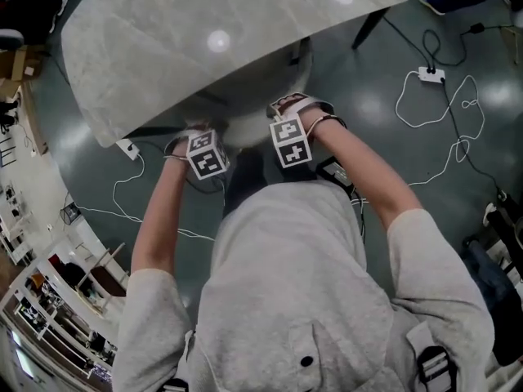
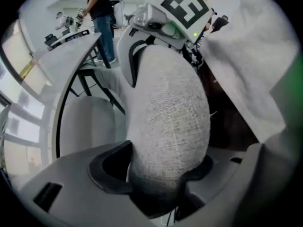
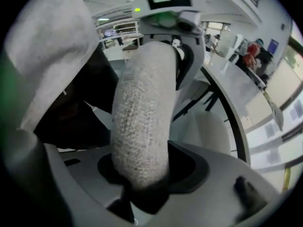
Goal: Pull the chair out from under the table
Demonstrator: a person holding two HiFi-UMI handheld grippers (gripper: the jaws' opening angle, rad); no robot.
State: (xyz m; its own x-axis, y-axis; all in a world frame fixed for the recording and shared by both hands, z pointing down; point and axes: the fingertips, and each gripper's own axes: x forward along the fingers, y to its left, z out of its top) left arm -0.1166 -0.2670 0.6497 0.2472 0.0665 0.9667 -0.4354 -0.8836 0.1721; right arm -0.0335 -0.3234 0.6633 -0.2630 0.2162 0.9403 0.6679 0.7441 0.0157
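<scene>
Nearest the lens is your grey hooded top point(image 1: 294, 292), with both forearms reaching down and forward from it; you lean in this way, I judge, because the chair point(image 1: 248, 129) is tucked under the pale marbled bench point(image 1: 188, 47), its seat beneath the top and only the upper rim of its back within reach at the bench edge; your left gripper point(image 2: 158, 170) points steeply down with its jaws spread wide astride that fabric-covered back point(image 2: 170, 112); your right gripper point(image 3: 149, 169) sits near it along the same rim, jaws likewise spread with the back between them; neither looks clamped yet, so closing both comes before any pull; two holds side by side should keep the chair from swinging as it comes out; the only markings are the black-and-white square patterns on the gripper cubes point(image 1: 290, 143); no brand or readable words show on chair, bench or clothing.
</scene>
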